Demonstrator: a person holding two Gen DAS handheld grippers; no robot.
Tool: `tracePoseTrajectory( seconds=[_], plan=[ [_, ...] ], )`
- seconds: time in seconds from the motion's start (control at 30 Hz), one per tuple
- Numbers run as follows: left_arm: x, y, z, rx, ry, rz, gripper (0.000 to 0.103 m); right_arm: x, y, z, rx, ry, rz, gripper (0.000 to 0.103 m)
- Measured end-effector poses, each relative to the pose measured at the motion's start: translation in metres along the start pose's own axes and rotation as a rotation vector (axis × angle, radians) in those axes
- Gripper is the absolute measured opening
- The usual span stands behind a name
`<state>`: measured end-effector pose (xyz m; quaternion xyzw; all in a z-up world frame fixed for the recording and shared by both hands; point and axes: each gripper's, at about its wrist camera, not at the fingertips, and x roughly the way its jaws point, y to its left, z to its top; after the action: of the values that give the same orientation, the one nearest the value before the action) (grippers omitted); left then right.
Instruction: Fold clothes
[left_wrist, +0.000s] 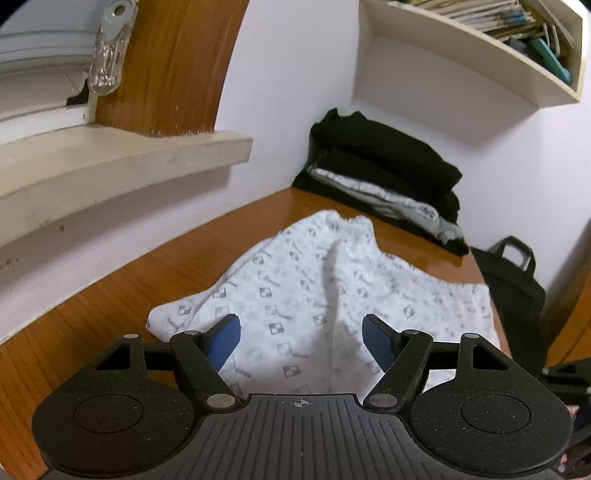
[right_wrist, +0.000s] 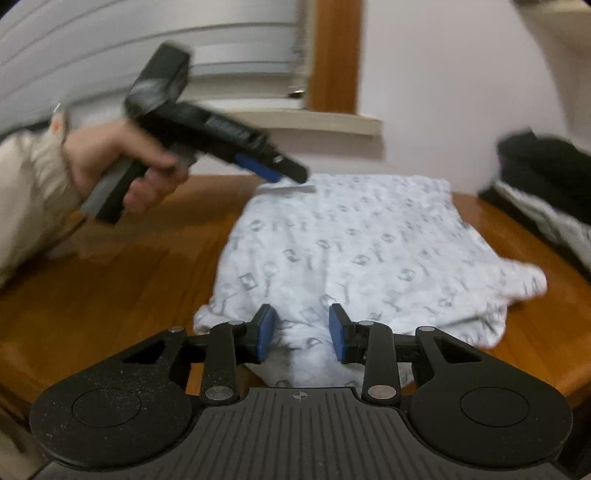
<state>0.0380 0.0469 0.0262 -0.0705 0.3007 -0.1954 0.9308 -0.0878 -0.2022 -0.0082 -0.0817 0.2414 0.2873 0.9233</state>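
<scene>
A white garment with a grey printed pattern (left_wrist: 295, 295) (right_wrist: 351, 251) lies crumpled on the wooden table (left_wrist: 110, 325), a raised crease running down its middle. My left gripper (left_wrist: 301, 341) hovers over the near part of the cloth, open wide, with nothing between its blue pads (left_wrist: 221, 341). In the right wrist view a hand (right_wrist: 110, 158) holds that left gripper (right_wrist: 284, 173) with its tip at the garment's far edge. My right gripper (right_wrist: 302, 332) is open over the opposite near edge, cloth lying below the gap between its pads (right_wrist: 266, 332).
A stack of folded black and grey clothes (left_wrist: 384, 177) (right_wrist: 546, 173) sits in the table's far corner by the wall. A black bag (left_wrist: 513, 280) stands off the table's right end. A window sill (left_wrist: 110, 166) and a wall shelf of books (left_wrist: 480, 44) overhang.
</scene>
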Motion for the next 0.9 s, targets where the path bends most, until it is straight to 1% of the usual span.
tracePoseTrajectory(
  seconds=[0.07,0.17,0.3,0.33,0.4,0.43,0.53,0.6,0.67,0.7,0.77,0.8,0.83,0.87,0.9],
  plan=[
    [0.004,0.001,-0.003,0.007,0.013,0.007,0.076,0.000,0.005,0.004,-0.015,-0.014,-0.036,0.043],
    [0.009,0.000,-0.007,0.033,0.035,0.022,0.076,-0.006,0.009,0.004,0.014,-0.068,-0.066,0.049],
    [0.012,-0.001,-0.010,0.059,0.054,0.038,0.076,-0.013,0.014,0.007,0.080,-0.172,-0.066,0.056],
    [0.012,-0.001,-0.010,0.062,0.055,0.040,0.076,-0.011,0.016,0.009,0.088,-0.185,-0.052,0.061],
    [0.012,-0.001,-0.011,0.068,0.056,0.041,0.076,-0.004,0.023,0.013,0.080,-0.181,-0.022,0.062],
    [0.012,-0.001,-0.011,0.069,0.056,0.040,0.076,0.001,0.028,0.014,0.060,-0.171,-0.017,0.062],
    [0.010,0.002,-0.010,0.050,0.056,0.027,0.076,0.014,0.040,0.012,-0.003,-0.135,-0.016,0.067],
    [0.009,0.005,-0.007,0.030,0.057,0.018,0.076,0.020,0.044,0.010,-0.050,-0.101,-0.051,0.066],
    [0.006,0.010,-0.005,0.012,0.052,0.019,0.076,0.022,0.043,0.007,-0.102,-0.071,-0.086,0.052],
    [0.005,0.012,-0.004,0.004,0.050,0.020,0.076,0.019,0.039,0.005,-0.109,-0.066,-0.088,0.050],
    [0.002,0.016,-0.003,-0.014,0.044,0.021,0.076,0.011,0.028,0.004,-0.087,-0.057,-0.079,0.039],
    [0.001,0.018,-0.002,-0.022,0.042,0.022,0.076,0.005,0.022,0.003,-0.088,-0.050,-0.091,0.039],
    [-0.001,0.020,-0.001,-0.031,0.039,0.023,0.076,-0.003,0.017,0.000,-0.106,-0.039,-0.119,0.038],
    [-0.002,0.023,0.000,-0.040,0.037,0.024,0.076,-0.011,0.012,-0.003,-0.127,-0.030,-0.167,0.038],
    [-0.004,0.025,0.001,-0.048,0.034,0.024,0.076,-0.019,0.004,-0.007,-0.139,-0.018,-0.234,0.038]
  ],
)
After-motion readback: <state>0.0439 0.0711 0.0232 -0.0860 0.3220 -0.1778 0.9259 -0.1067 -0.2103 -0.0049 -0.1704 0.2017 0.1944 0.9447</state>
